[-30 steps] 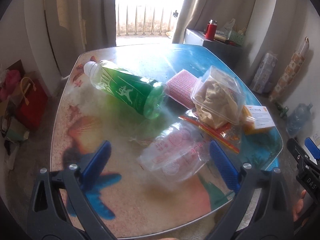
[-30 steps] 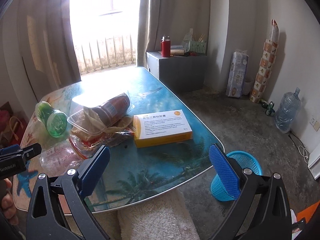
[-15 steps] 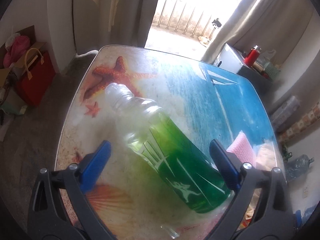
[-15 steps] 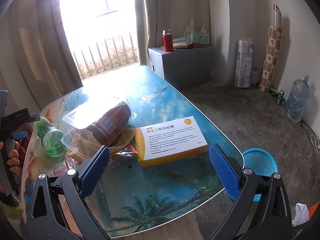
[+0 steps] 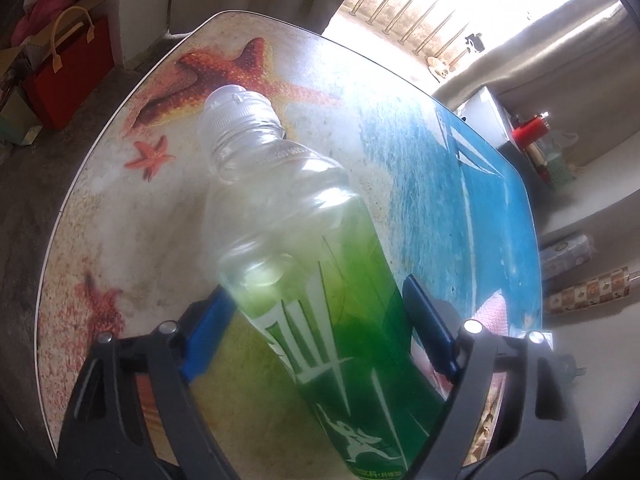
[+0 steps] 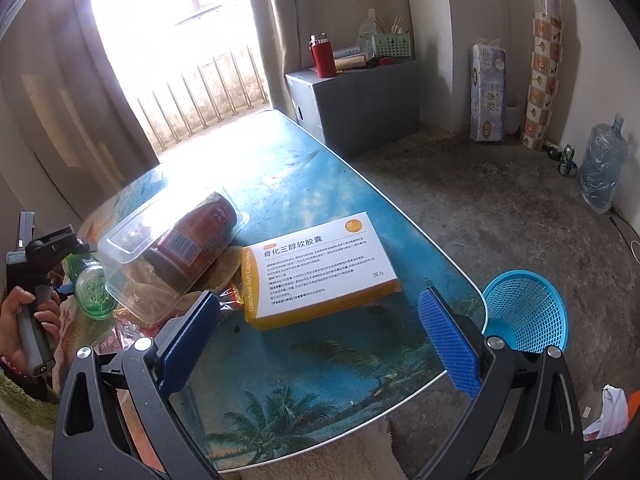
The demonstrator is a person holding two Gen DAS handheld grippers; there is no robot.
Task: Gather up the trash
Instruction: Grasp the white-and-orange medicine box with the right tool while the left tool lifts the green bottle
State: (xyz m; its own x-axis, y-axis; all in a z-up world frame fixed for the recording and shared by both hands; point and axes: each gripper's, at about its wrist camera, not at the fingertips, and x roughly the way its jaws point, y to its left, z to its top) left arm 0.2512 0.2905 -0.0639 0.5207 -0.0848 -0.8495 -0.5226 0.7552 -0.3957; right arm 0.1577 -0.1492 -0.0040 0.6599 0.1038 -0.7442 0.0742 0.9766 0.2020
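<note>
Bottle: green plastic bottle lies on the table, low in the left wrist frame, cap to the upper left.
Left gripper: left gripper jaws have just been closing around the bottle; contact I cannot tell.
Right gripper: right gripper jaws apart, empty, over the near table edge.
Room: blue mesh basket on the floor at lower right.
Box: flat carton, centre.

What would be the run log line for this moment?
left gripper: closing around green bottle | right gripper: open, empty, above table
</note>
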